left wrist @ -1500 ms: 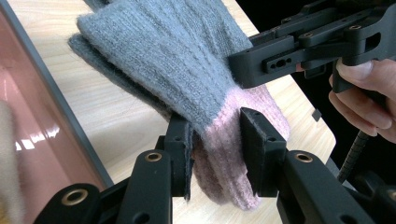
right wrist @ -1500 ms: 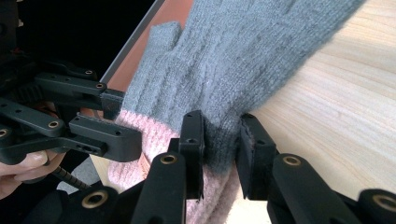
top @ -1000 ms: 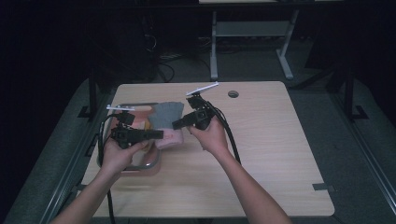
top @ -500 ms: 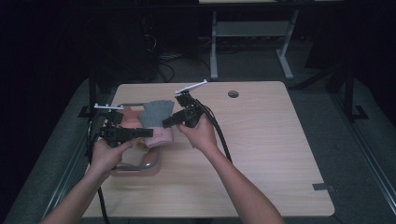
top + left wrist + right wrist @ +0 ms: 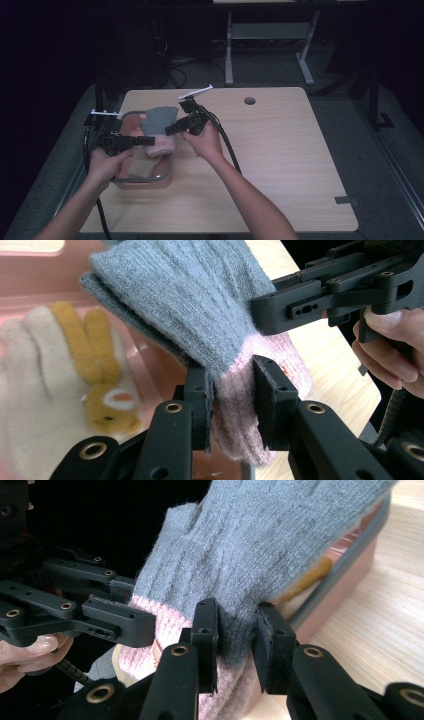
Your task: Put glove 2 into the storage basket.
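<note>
Above the pink bin (image 5: 167, 172), both the left gripper (image 5: 230, 395) and right gripper (image 5: 235, 630) pinch a soft, light knit glove (image 5: 159, 125) at its pink cuff, the left having just closed; the limp wool will likely sag.

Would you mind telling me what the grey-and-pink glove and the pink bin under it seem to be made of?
The glove looks like knitted wool or acrylic: ribbed stitches and a fuzzy nap. The bin seems smooth moulded plastic, judging by its faint sheen, with a darker grey rim.
</note>
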The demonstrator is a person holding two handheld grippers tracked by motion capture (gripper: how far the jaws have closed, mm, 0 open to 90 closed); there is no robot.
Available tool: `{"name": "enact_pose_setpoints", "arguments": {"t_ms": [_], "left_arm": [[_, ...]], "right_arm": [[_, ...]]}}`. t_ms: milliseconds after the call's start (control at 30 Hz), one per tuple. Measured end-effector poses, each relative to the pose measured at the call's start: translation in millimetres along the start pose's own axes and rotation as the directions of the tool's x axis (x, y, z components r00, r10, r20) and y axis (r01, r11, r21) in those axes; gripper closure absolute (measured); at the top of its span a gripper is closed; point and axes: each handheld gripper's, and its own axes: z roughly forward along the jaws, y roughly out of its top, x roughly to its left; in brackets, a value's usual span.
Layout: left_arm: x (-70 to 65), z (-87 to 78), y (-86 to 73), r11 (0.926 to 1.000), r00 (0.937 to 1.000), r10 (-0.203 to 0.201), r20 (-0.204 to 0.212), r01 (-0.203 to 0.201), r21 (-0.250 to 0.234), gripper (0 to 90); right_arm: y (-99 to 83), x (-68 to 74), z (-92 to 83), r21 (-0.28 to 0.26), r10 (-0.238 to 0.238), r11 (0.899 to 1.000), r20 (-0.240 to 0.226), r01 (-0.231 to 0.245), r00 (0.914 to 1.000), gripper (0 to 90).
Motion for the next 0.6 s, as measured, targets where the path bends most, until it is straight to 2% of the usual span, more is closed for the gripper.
{"name": "enact_pose_setpoints", "arguments": {"t_ms": [333, 600], "left_arm": [[14.2, -13.1, -3.8, 0.9999, 0.9996, -0.015, -0.023, 0.015, -0.003, 70.9], [19.8, -16.7, -6.6, 0.9998, 0.9991, -0.015, -0.040, 0.016, 0.008, 71.1]], "right_arm": [[5.7, 7.7, 17.7, 0.011, -0.005, 1.000, -0.021, 0.005, 0.9998, 71.8], [6.3, 9.1, 27.5, 0.018, -0.002, 1.000, -0.032, 0.003, 0.9995, 71.7]]}}
